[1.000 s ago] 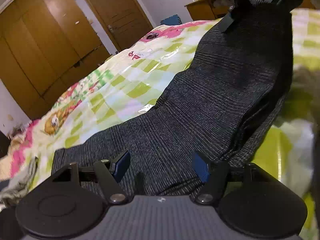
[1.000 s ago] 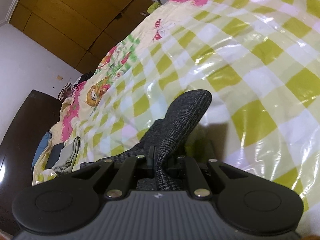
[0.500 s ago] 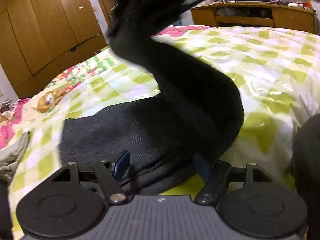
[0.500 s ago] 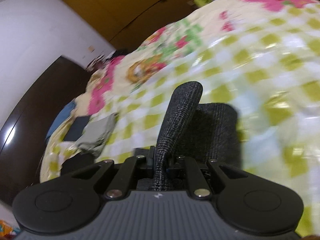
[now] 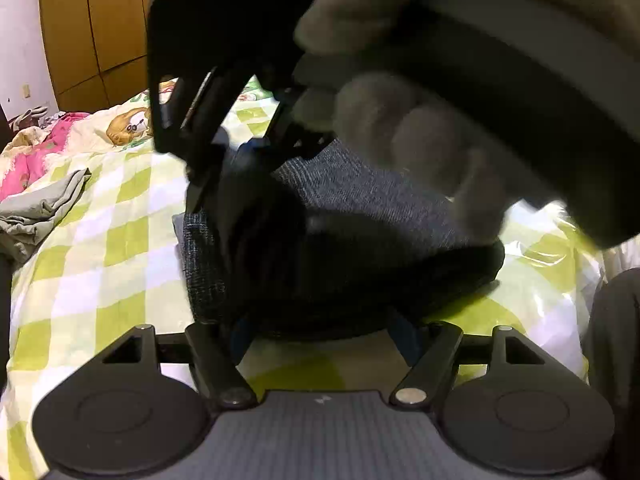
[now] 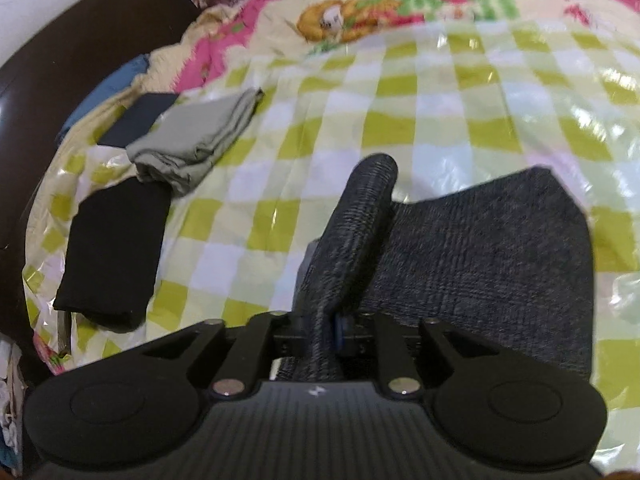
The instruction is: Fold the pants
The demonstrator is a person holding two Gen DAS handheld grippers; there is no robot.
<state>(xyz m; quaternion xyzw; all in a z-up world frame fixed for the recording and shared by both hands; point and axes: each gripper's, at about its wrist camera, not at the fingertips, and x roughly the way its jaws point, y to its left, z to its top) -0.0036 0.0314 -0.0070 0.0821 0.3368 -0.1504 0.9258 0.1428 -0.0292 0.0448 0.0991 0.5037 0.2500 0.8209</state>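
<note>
Looking along left wrist view: left claw (image 5: 320,330) spread wide, empty, at near edge of dark grey checked woven pants (image 5: 360,208) on bed with green-white checked plastic-covered sheet (image 5: 108,240); fold doubled over. Right claw (image 5: 256,148) overhead, blurred.

Right wrist view: right claw (image 6: 326,330) pinching pants (image 6: 492,248) end, likely to lay fold flat. Crumpled grey cloth (image 6: 196,140), folded black garment (image 6: 112,248) well apart. No containers.

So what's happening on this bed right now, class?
A person with a handheld tool in each hand is folding dark grey pants on a green-checked bedspread. The right tool is shut on a bunched end of the pants, held over the part lying flat. The left tool is open, at the folded edge. Other folded clothes, grey and black, lie to one side.
</note>
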